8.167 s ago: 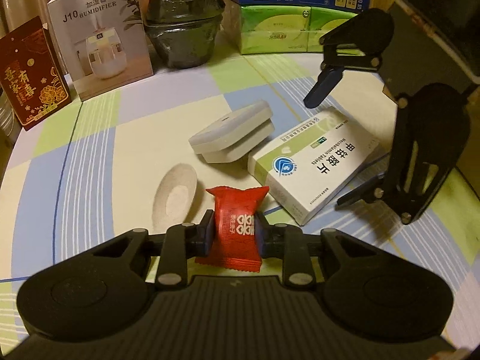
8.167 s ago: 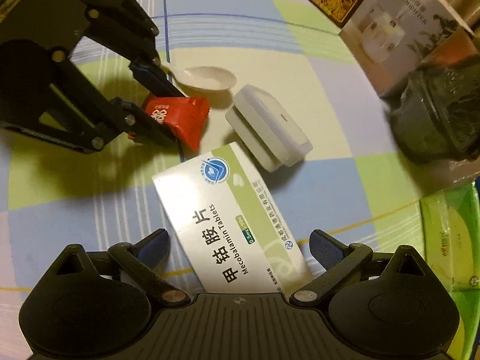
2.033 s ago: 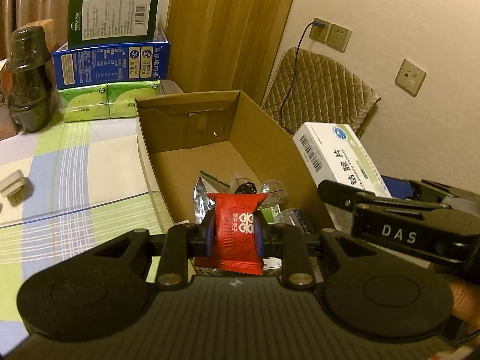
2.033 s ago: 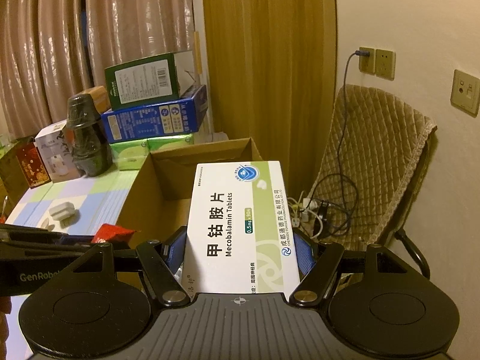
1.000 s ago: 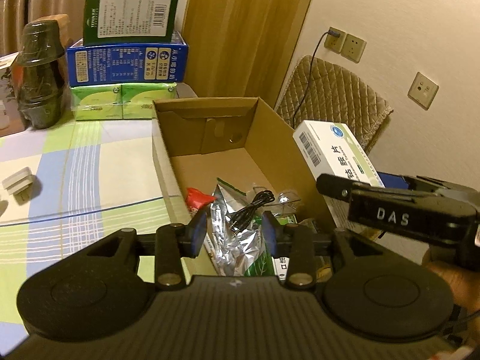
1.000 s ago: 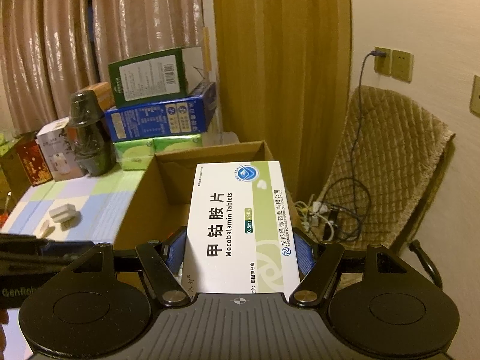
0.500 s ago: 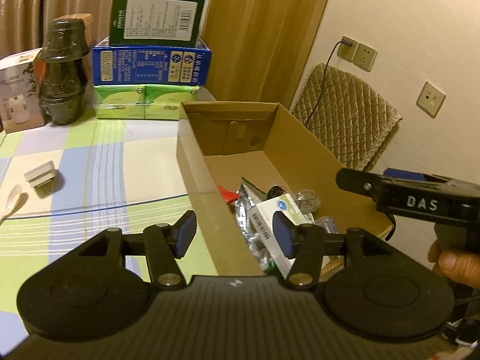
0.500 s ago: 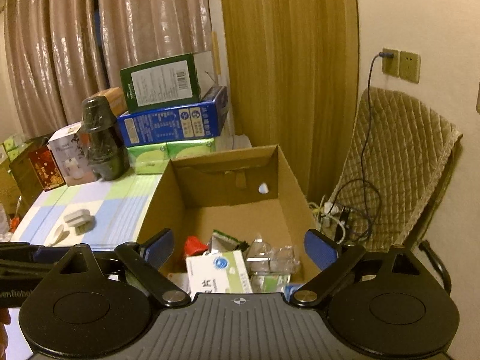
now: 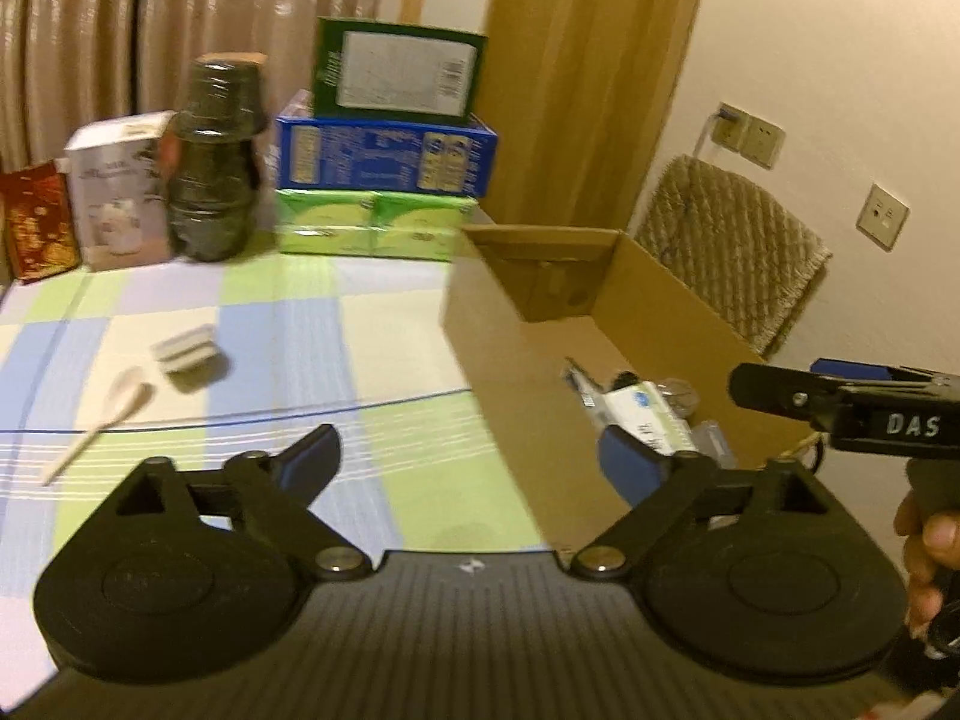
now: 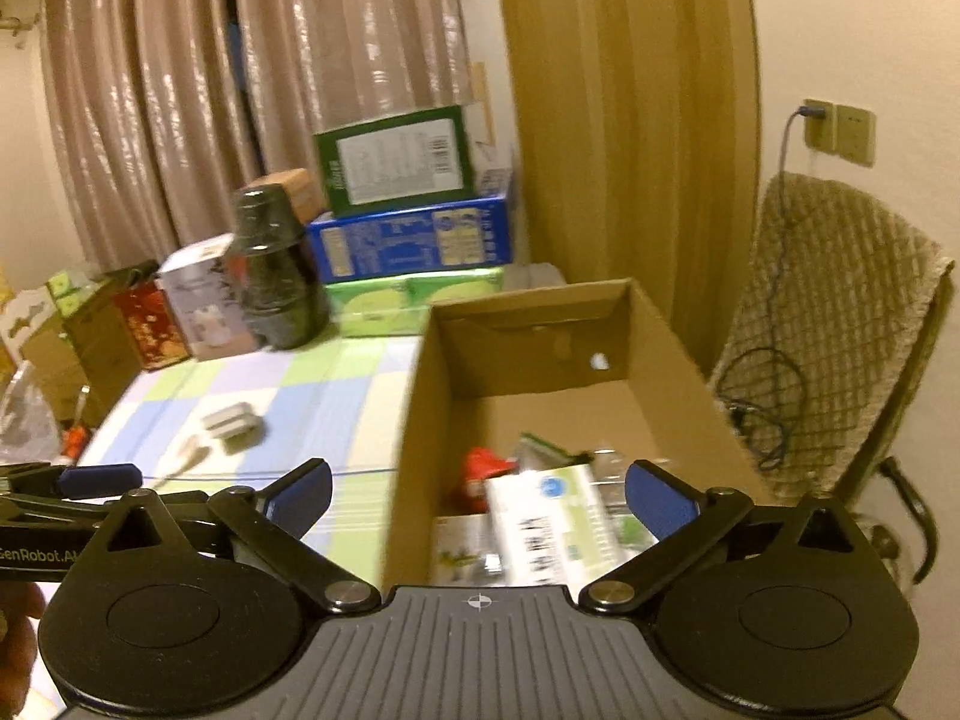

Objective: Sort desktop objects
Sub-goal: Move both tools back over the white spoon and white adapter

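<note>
The open cardboard box (image 10: 528,300) stands at the right end of the checked table. Inside it lie the white and green medicine box (image 10: 552,522), the red candy (image 10: 486,468) and several wrappers. The left wrist view shows the cardboard box (image 9: 660,312) with the medicine box (image 9: 645,414) in it. My left gripper (image 9: 471,459) is open and empty over the table beside the box's near wall. My right gripper (image 10: 480,495) is open and empty above the box's near end. A white adapter (image 9: 186,351) and a pale spoon (image 9: 114,408) lie on the table at the left.
Along the table's back stand a stack of green and blue cartons (image 9: 390,138), green tissue packs (image 9: 372,222), a dark jar (image 9: 210,180), a humidifier box (image 9: 114,192) and a red box (image 9: 36,222). A padded chair (image 10: 840,330) with cables stands right of the box.
The left gripper dropped the red candy into the box a second ago; the right then let the medicine box fall in. Both grippers have opened wider and swung left toward the table.
</note>
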`<state>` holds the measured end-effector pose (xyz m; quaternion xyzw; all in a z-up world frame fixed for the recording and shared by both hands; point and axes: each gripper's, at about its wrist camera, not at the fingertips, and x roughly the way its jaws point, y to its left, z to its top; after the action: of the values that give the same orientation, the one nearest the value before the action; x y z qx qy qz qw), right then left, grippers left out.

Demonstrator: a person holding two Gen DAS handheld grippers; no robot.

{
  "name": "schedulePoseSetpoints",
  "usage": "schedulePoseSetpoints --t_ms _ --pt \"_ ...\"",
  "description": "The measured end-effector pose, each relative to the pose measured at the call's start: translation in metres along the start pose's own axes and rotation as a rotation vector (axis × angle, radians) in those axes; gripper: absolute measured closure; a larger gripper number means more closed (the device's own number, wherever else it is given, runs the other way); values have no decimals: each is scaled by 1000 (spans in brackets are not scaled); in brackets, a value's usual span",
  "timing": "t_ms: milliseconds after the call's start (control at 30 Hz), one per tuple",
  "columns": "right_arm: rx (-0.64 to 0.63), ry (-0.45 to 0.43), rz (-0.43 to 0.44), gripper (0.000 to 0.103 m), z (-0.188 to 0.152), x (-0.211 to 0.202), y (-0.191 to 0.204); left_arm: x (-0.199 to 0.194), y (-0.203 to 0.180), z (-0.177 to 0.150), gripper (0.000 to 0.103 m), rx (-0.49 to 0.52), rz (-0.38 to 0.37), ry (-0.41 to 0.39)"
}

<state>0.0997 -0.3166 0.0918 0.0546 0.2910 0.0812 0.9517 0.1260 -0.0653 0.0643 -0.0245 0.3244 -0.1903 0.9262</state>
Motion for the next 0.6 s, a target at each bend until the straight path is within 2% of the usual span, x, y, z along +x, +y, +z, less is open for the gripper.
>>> schedulePoseSetpoints --t_ms 67,267,467,600 --pt "-5 -6 30 2 -1 -1 14 -11 16 -3 3 2 27 -15" --pt "-68 -20 123 2 -2 4 63 -34 73 -15 1 1 124 -17" --pt "-143 -2 188 2 -9 24 104 -39 134 -30 1 -30 234 14" --pt "-174 18 209 2 -19 43 122 -34 166 -36 1 -55 275 18"
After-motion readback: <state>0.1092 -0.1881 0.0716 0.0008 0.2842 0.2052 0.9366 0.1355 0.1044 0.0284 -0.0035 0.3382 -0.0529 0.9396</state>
